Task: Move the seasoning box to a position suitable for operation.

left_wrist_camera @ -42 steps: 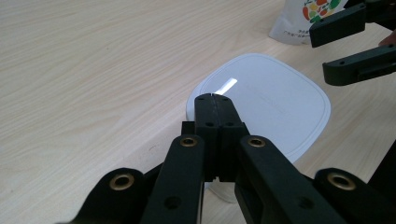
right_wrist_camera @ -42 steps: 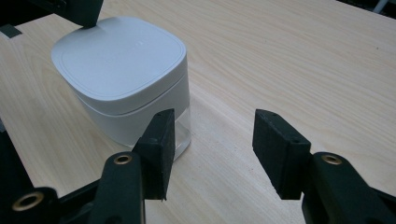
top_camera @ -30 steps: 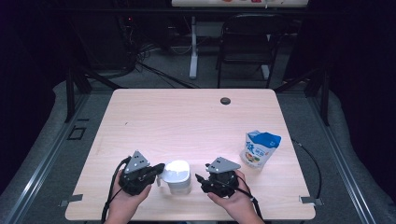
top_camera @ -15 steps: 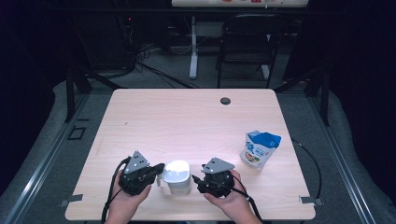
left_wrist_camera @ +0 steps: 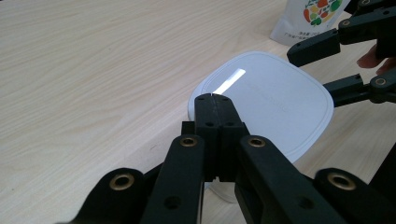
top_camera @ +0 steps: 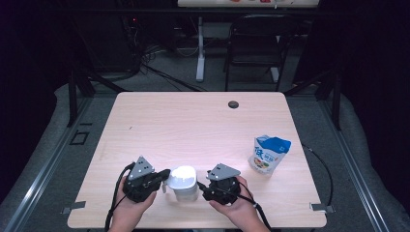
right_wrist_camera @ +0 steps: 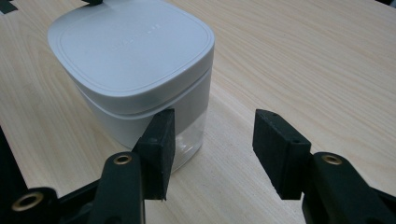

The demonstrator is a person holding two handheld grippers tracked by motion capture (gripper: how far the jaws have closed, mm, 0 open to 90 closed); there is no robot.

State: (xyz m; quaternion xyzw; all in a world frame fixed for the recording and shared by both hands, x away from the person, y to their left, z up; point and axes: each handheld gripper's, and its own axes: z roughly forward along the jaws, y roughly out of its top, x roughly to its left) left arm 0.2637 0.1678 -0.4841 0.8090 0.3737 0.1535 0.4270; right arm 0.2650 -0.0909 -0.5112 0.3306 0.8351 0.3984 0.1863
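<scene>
The left gripper (top_camera: 162, 176), low and left of centre in the high view, has its jaws pressed together with nothing between them, the tips just at the near rim of the white-lidded container (top_camera: 184, 182); whether they touch it cannot be told. In the left gripper view those closed tips (left_wrist_camera: 213, 100) lie over the edge of the lid. The right gripper (top_camera: 207, 186), low and right of centre, has its jaws spread and grips nothing; in the right gripper view (right_wrist_camera: 212, 149) one pad stands just in front of the container's clear lower wall (right_wrist_camera: 140, 79), the other is apart over bare wood. The container stands upright on the table (top_camera: 193, 125) near its bottom edge, between the two grippers, long axis vertical, the rounded-square white lid facing up and seated level on a clear body. A blue and white pouch (top_camera: 269, 154) with pictured fruit stands upright to the right, well apart, and a small dark round spot (top_camera: 233, 104) sits near the table's upper edge. Nothing lies between the container and either gripper.
</scene>
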